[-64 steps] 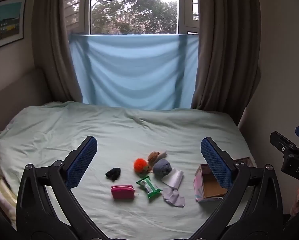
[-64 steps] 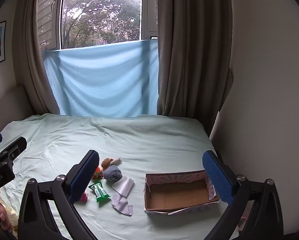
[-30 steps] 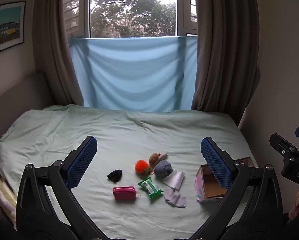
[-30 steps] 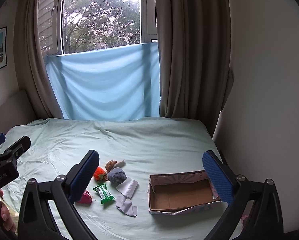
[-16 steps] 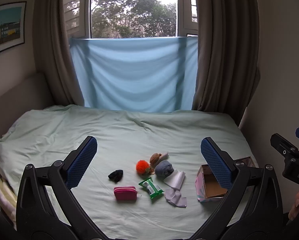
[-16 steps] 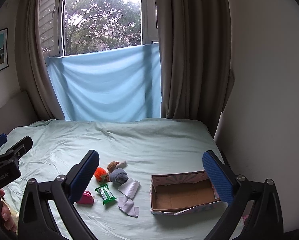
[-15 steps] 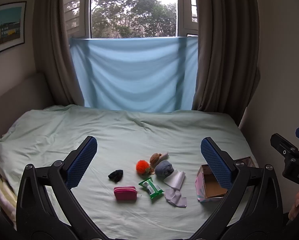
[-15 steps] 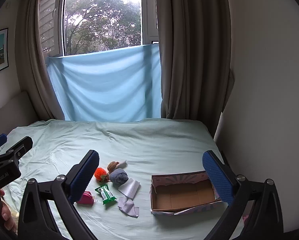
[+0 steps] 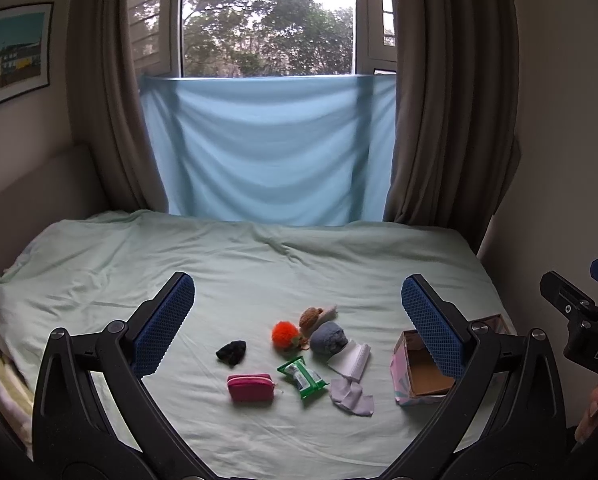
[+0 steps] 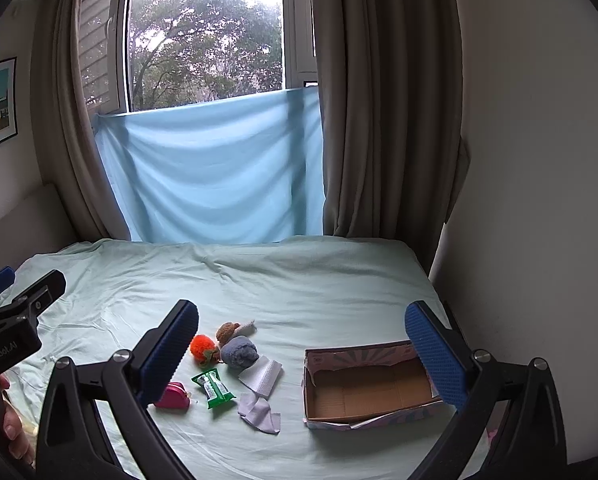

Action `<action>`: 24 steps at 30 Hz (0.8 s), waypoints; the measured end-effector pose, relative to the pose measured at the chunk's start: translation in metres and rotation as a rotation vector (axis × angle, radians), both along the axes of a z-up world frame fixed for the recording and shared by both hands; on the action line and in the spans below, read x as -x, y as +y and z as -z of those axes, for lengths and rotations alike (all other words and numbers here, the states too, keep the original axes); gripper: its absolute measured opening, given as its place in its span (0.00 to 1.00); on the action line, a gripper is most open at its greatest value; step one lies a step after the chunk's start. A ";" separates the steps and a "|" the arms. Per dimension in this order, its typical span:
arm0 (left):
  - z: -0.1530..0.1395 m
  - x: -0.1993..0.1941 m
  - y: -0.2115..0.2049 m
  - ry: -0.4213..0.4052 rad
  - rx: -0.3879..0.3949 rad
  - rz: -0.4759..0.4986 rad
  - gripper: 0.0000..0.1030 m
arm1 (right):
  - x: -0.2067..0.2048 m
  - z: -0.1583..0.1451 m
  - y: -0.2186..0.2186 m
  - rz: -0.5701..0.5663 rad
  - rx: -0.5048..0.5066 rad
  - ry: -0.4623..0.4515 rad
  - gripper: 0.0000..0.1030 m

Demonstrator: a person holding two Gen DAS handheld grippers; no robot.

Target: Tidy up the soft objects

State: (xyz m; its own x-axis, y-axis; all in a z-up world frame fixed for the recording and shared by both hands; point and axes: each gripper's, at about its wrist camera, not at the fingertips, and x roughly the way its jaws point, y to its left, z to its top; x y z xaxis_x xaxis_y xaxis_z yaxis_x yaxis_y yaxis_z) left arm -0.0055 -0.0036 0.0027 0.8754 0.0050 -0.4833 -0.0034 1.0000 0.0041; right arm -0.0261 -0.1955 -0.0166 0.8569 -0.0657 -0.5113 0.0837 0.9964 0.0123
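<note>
Soft objects lie in a loose cluster on the bed (image 9: 139, 264), whose pale green sheet is lightly creased. Farthest left is a small black fabric piece (image 9: 231, 352). In front of it sits a pink zip pouch (image 9: 250, 387), and to the right of that a green packet (image 9: 300, 376). Behind the packet is an orange pom-pom (image 9: 285, 334), just beside a brown plush toy (image 9: 314, 315) and a grey-blue woolly ball (image 9: 328, 338), the three close enough to look as if they touch. A white textured cloth (image 9: 351, 361) leans out from under the ball, and a pale lilac cloth (image 9: 353, 397) lies crumpled in front of it. Well apart to the right stands an open cardboard box (image 10: 369, 390) with a pink patterned outside, its plain brown floor bare.

The left hand-held gripper (image 9: 299, 322) hangs above the cluster with its blue-padded jaws spread wide, grasping nothing. The right hand-held gripper (image 10: 303, 350) is likewise wide open and empty, framing the space between the cluster and the box. A light blue sheet (image 9: 259, 160) hangs across the lower window between brown curtains (image 9: 451, 100).
</note>
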 end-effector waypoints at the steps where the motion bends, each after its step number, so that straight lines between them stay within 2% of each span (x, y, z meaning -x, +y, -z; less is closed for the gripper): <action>1: 0.000 0.000 0.000 0.001 0.001 0.000 1.00 | 0.000 0.000 0.000 0.000 0.000 0.000 1.00; 24: 0.000 -0.003 0.001 0.010 0.012 -0.001 1.00 | 0.002 0.002 0.009 -0.015 0.000 -0.001 1.00</action>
